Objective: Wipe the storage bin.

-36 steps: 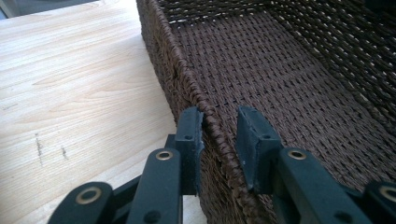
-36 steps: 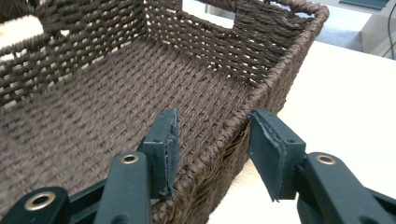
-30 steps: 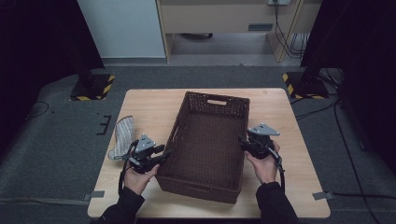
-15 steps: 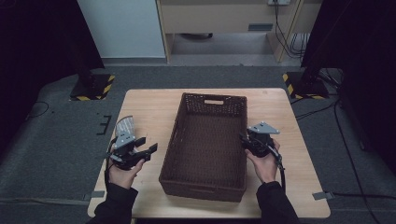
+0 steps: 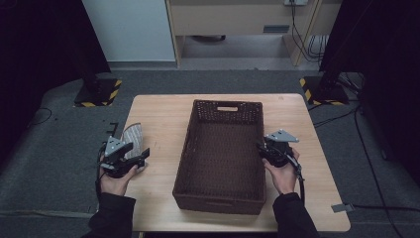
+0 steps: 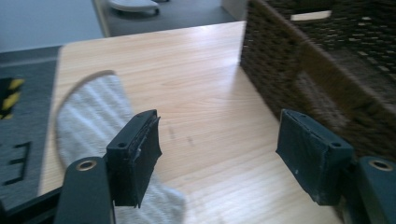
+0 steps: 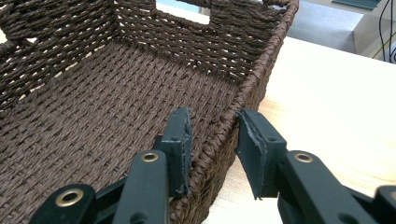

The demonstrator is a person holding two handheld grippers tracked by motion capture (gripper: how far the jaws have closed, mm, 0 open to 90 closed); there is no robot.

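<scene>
Wooden table (image 5: 163,114); grey carpet floor (image 5: 54,148); dark room.

In the left gripper view the sock (image 6: 88,121) is partly hidden behind the near jaw and cut off at the bottom edge, the basket (image 6: 299,60) runs off the right edge, apparently blurred.

One dark brown rectangular woven wicker basket (image 5: 220,153) | one grey striped fabric sock (image 5: 131,139) | one light wooden tabletop (image 5: 158,111) | two black handheld grippers: left gripper (image 5: 130,161), right gripper (image 5: 265,148)
</scene>
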